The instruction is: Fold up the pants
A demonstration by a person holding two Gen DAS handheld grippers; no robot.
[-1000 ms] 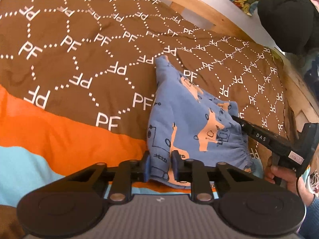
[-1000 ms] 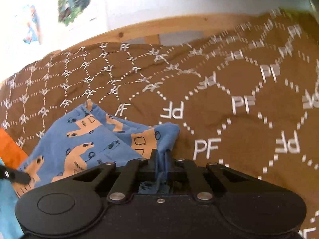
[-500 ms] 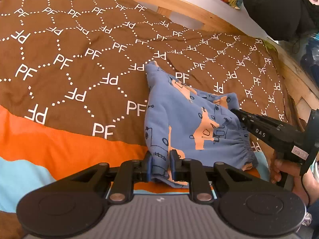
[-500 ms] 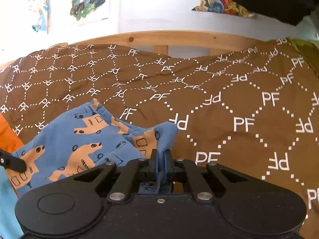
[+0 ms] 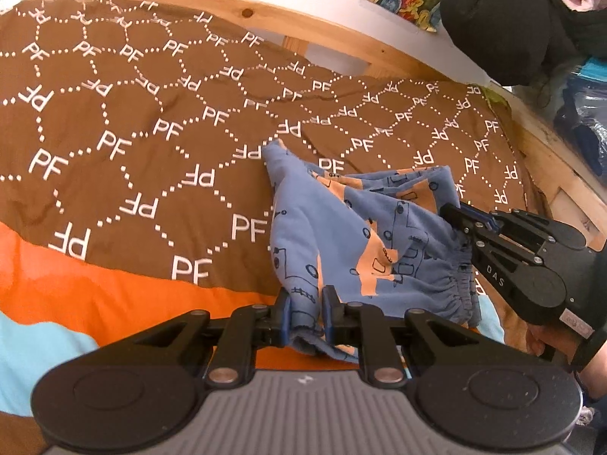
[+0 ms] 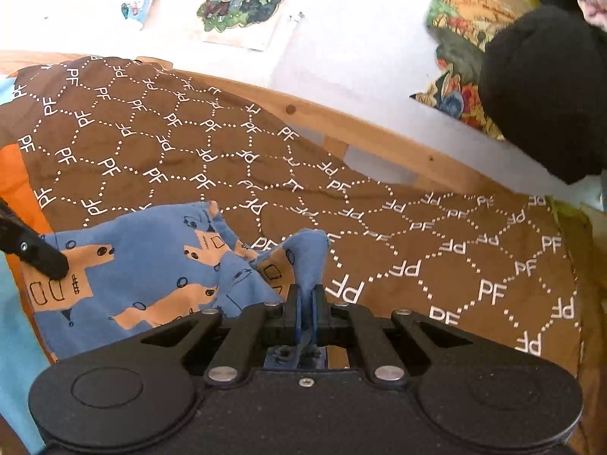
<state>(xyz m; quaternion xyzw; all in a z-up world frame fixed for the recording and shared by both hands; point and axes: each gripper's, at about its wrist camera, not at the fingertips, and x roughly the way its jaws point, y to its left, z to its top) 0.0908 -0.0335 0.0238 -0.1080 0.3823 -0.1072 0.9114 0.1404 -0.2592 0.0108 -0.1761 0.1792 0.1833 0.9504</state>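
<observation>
Our left gripper (image 5: pixel 306 313) is clamped on the near edge of the pants (image 5: pixel 341 235), which lie on the bed (image 5: pixel 132 151) stretching away from us; our right gripper (image 6: pixel 306 313) pinches their right-hand corner, so we judge both equally placed.

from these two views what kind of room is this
Most likely a child's bedroom: a brown PF-print duvet on a wooden bed frame, a cartoon poster on the wall, small blue pants.
</observation>
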